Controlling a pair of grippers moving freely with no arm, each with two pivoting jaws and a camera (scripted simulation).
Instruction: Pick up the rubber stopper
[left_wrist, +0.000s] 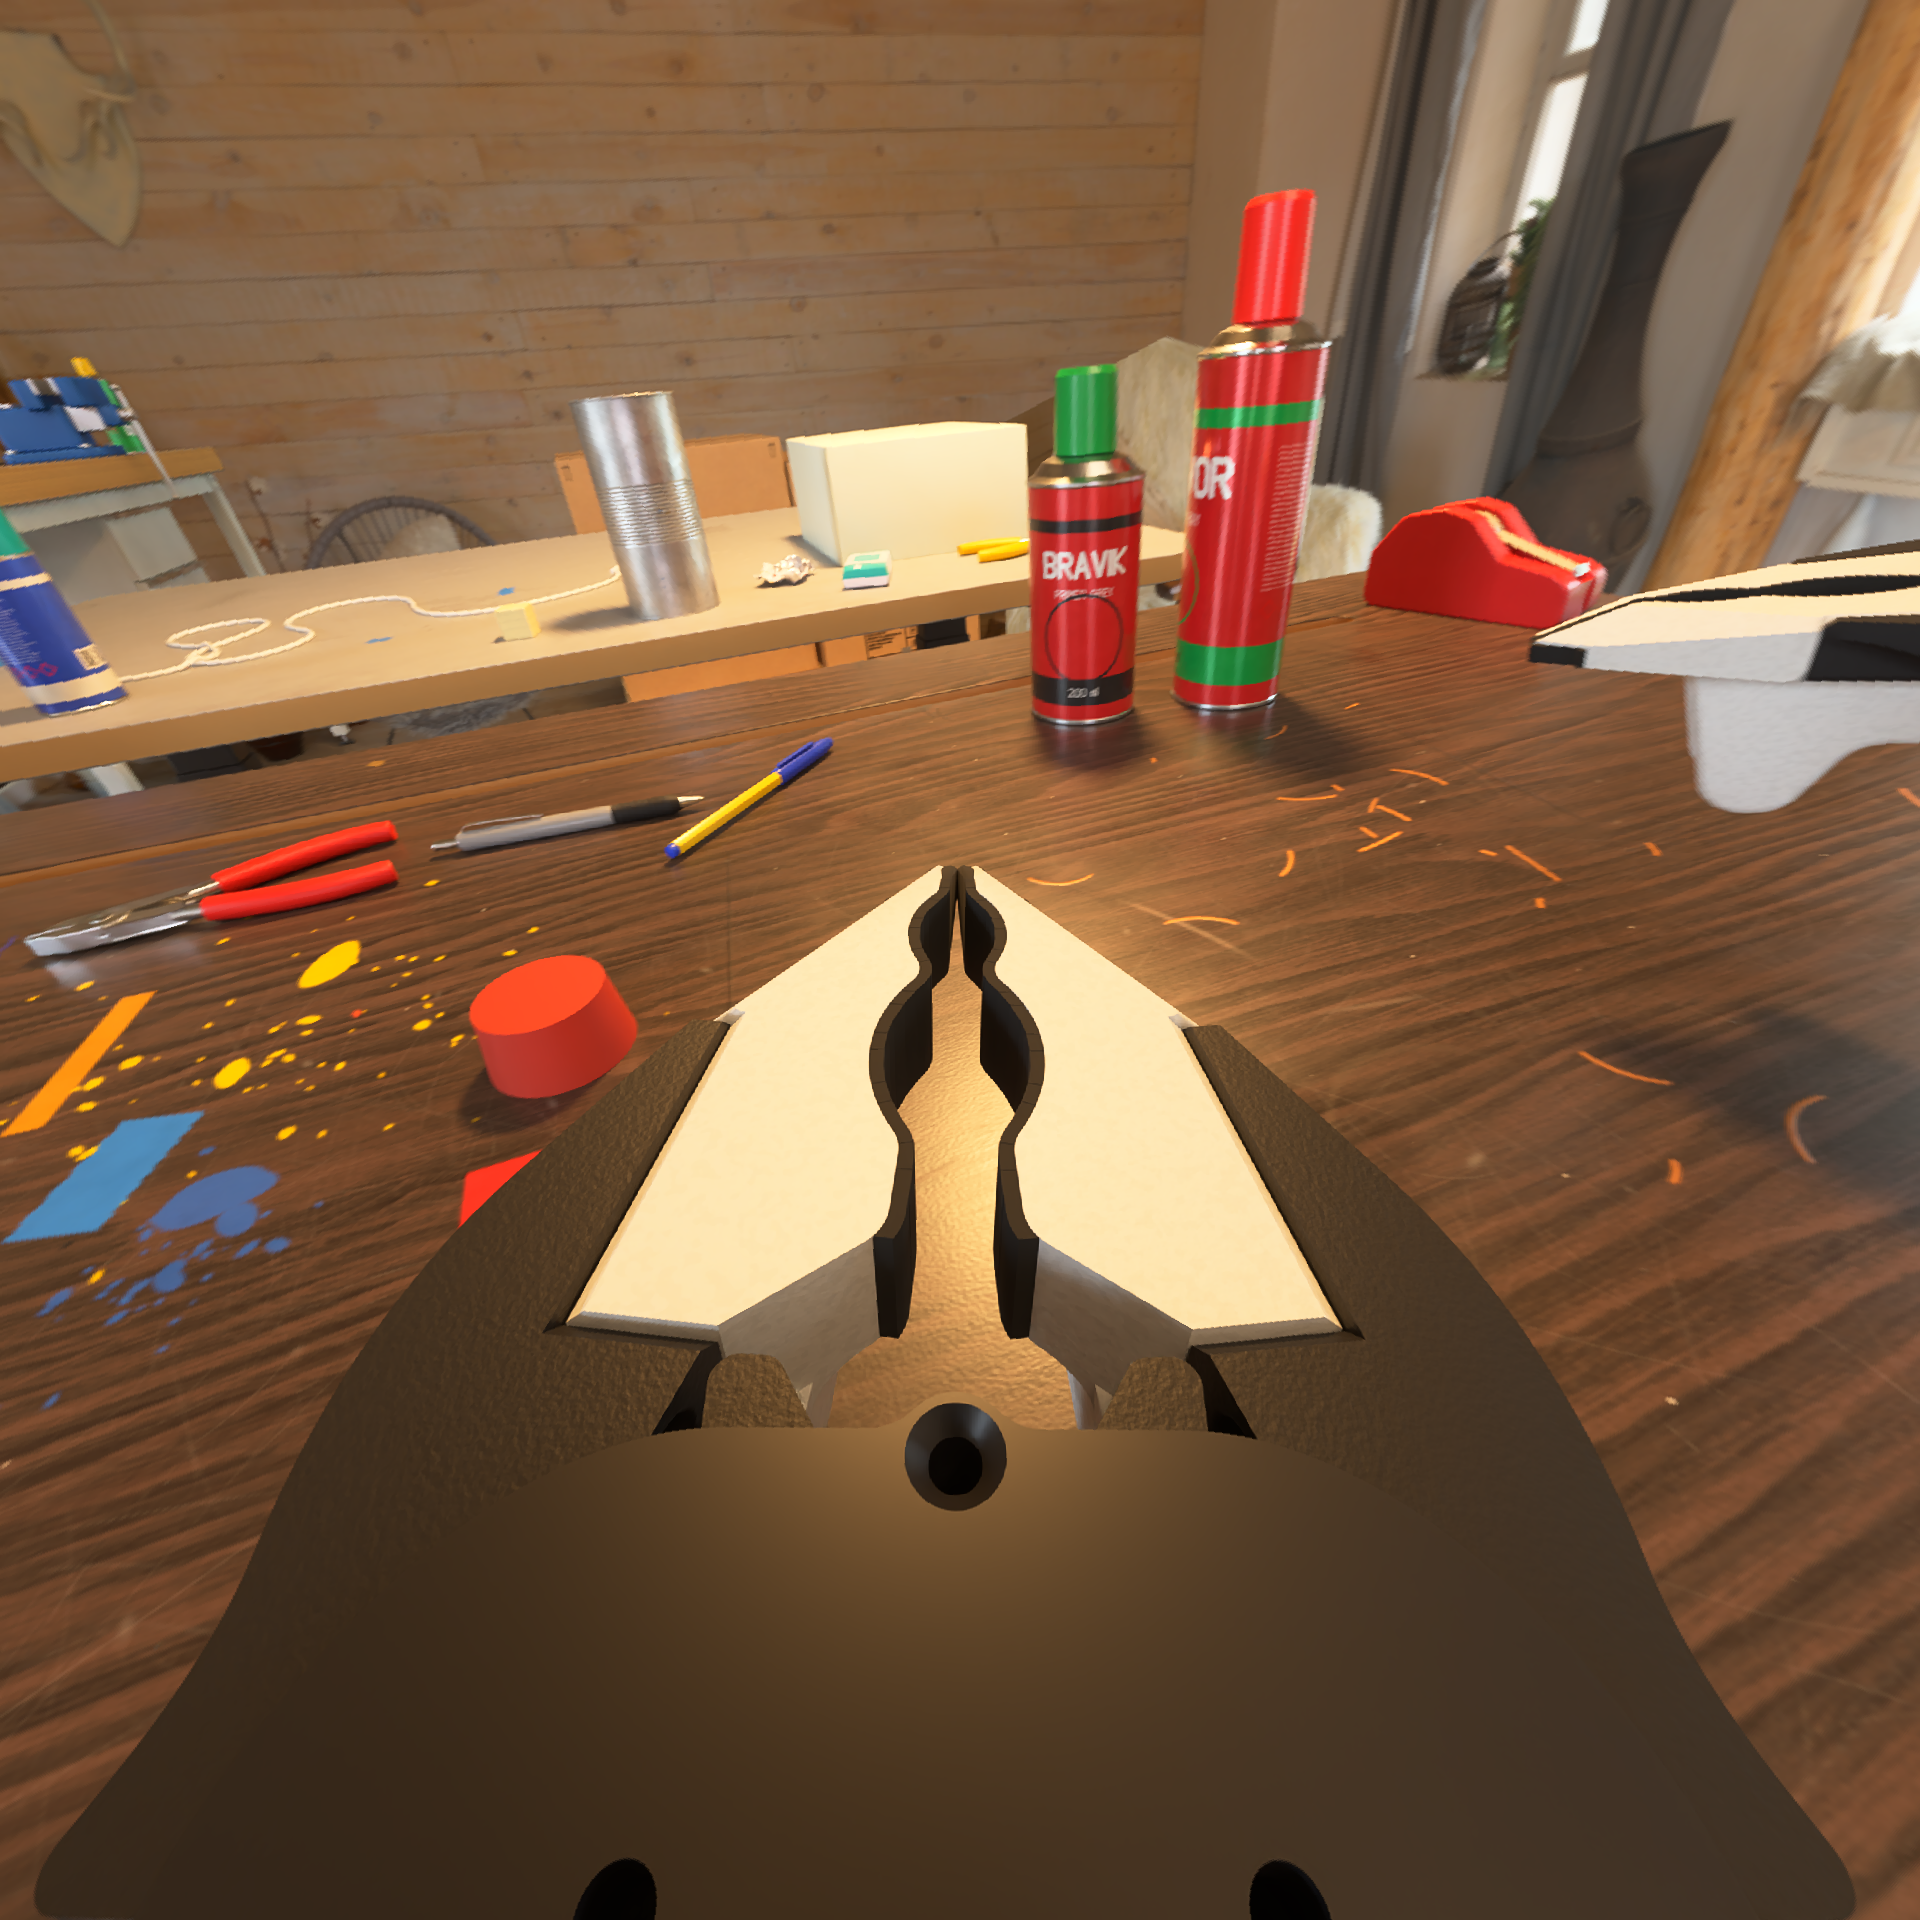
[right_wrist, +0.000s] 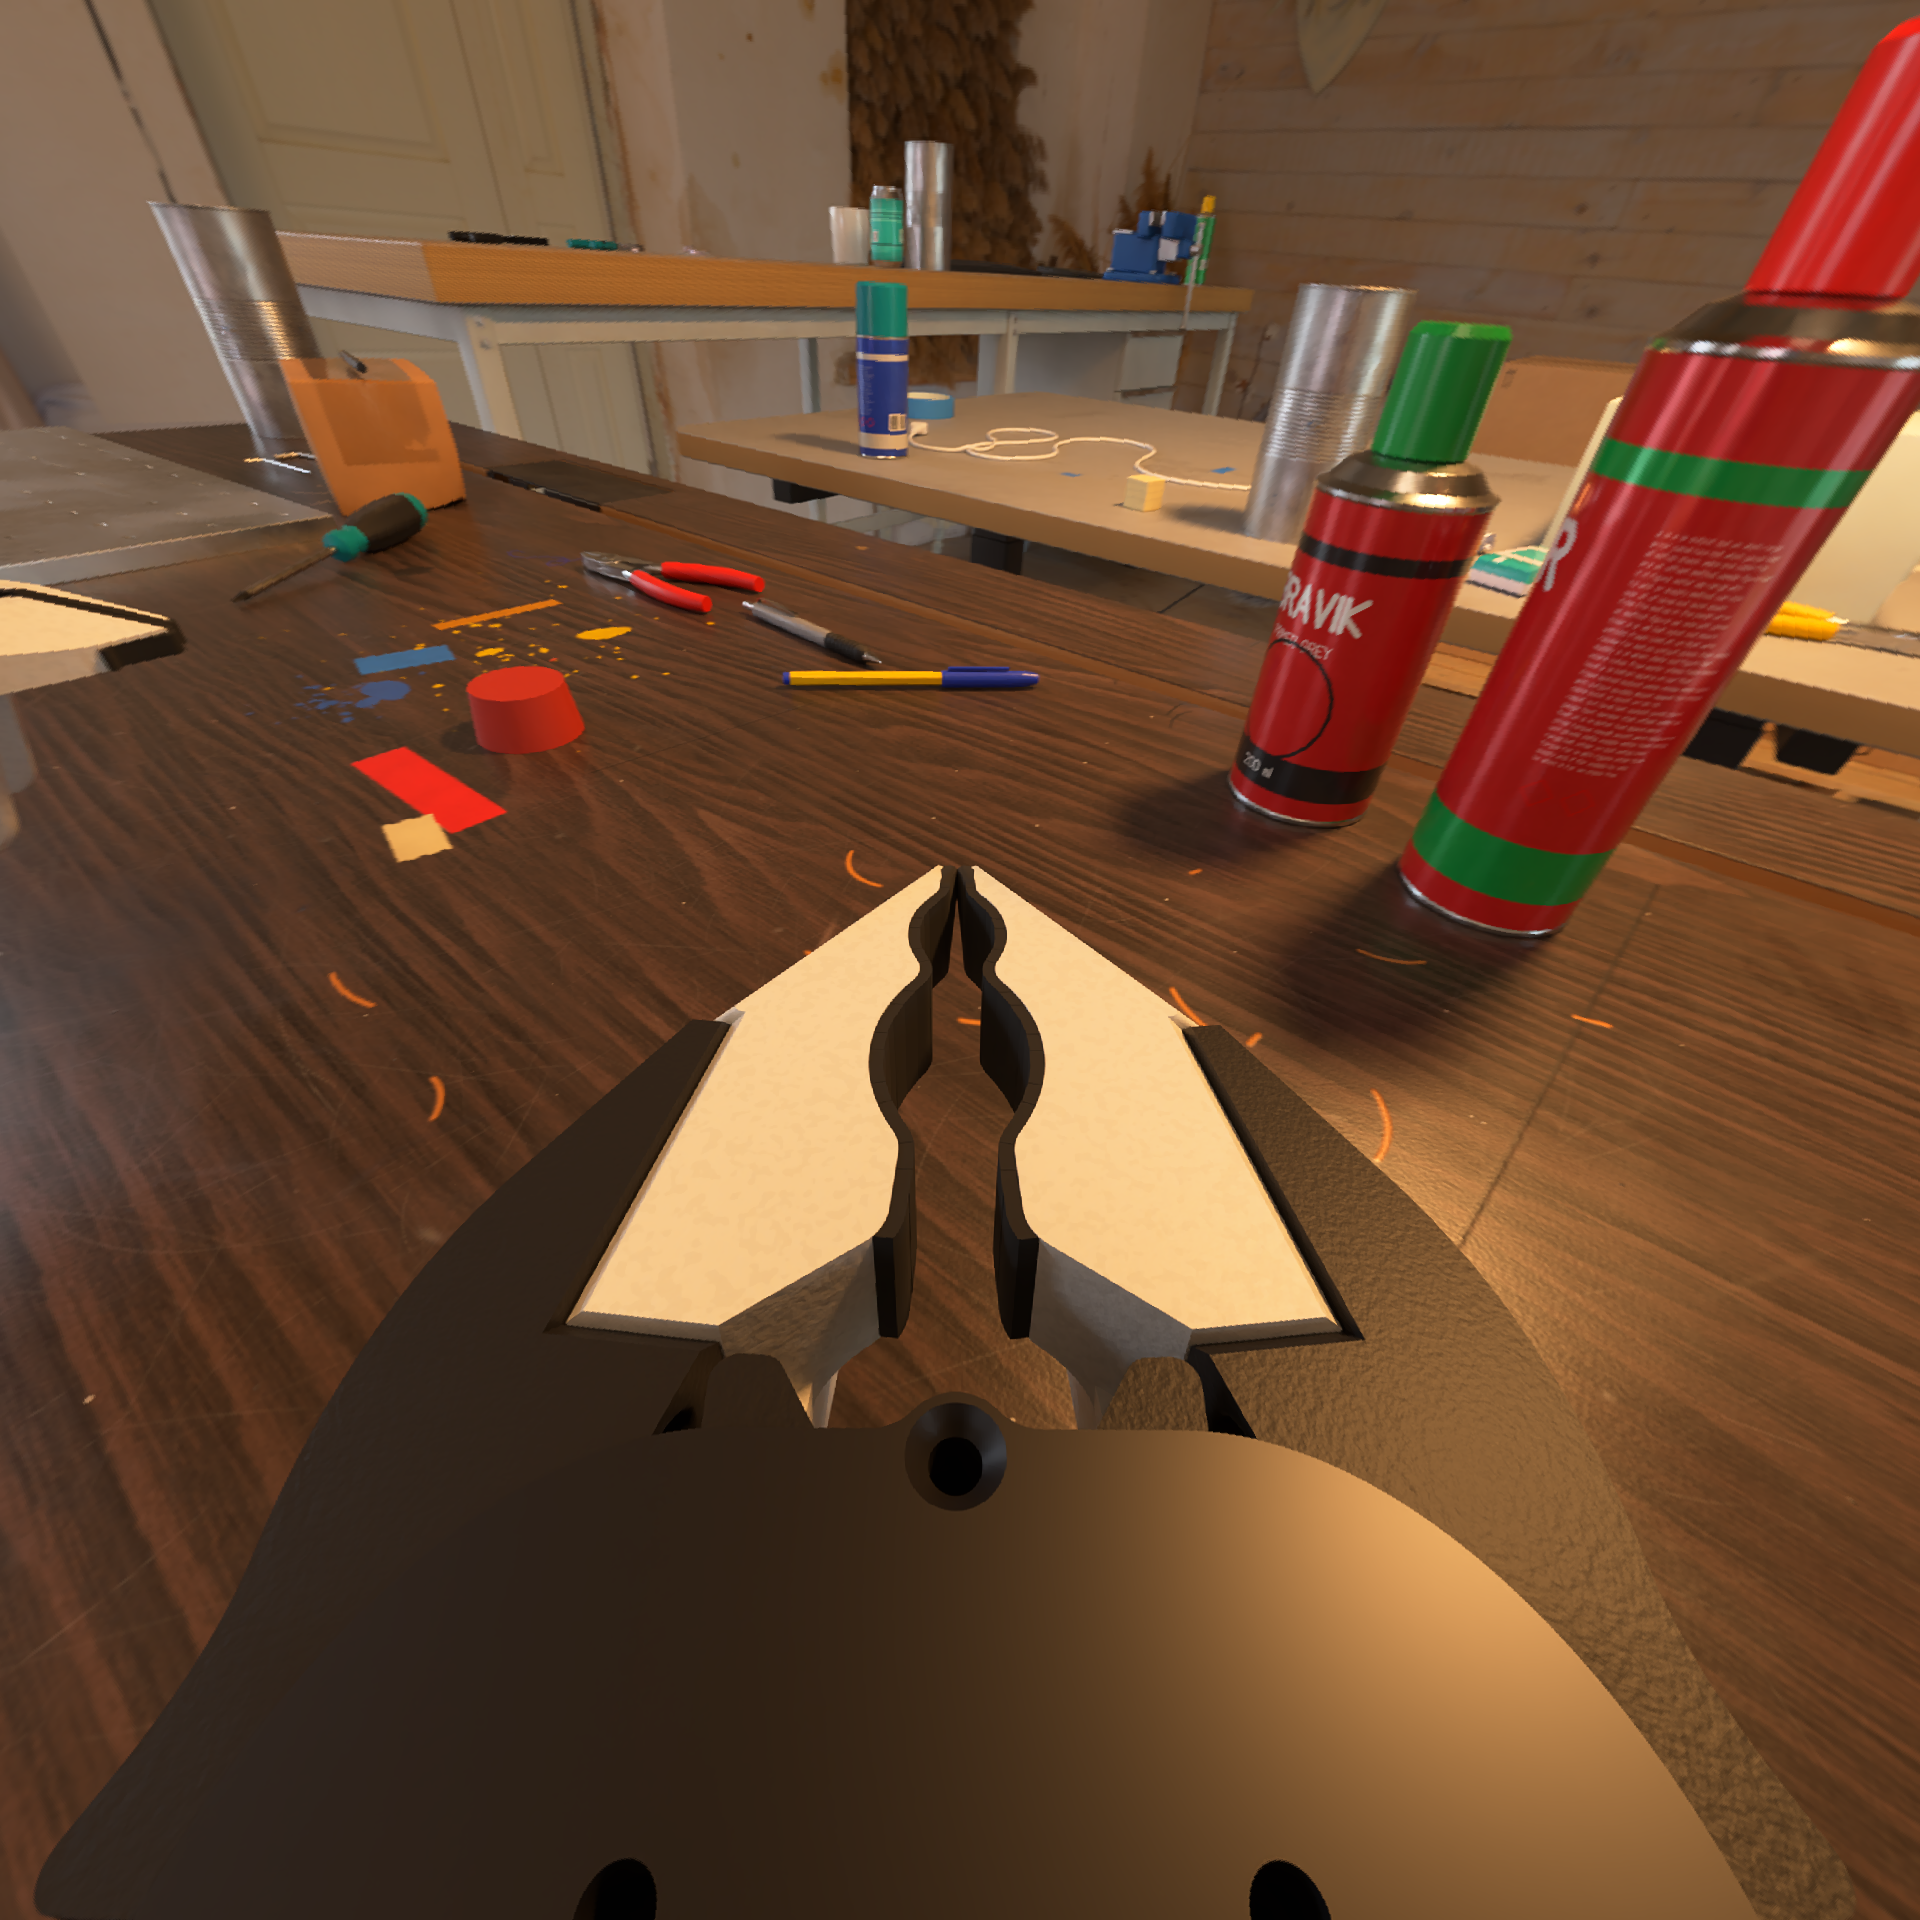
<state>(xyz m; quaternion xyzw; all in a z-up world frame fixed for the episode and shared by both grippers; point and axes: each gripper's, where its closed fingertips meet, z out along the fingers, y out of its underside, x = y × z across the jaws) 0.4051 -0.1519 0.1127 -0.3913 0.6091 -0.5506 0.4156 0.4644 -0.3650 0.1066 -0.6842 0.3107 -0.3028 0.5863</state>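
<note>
The rubber stopper (left_wrist: 551, 1023) is a red tapered plug standing on the dark wooden table, just left of my left gripper's fingers. In the right wrist view the stopper (right_wrist: 523, 709) sits far ahead and to the left. My left gripper (left_wrist: 956, 876) is shut and empty, its tips meeting above the table. My right gripper (right_wrist: 956, 876) is also shut and empty. The right gripper shows at the right edge of the left wrist view (left_wrist: 1704, 639). The left gripper shows at the left edge of the right wrist view (right_wrist: 73, 629).
Two red spray cans (left_wrist: 1084, 582) (left_wrist: 1252, 488) stand behind. Red-handled pliers (left_wrist: 223, 894), a grey pen (left_wrist: 566, 823) and a yellow-blue pen (left_wrist: 750, 795) lie beyond the stopper. A red tape dispenser (left_wrist: 1481, 566) sits far right. A screwdriver (right_wrist: 358, 537) lies far left.
</note>
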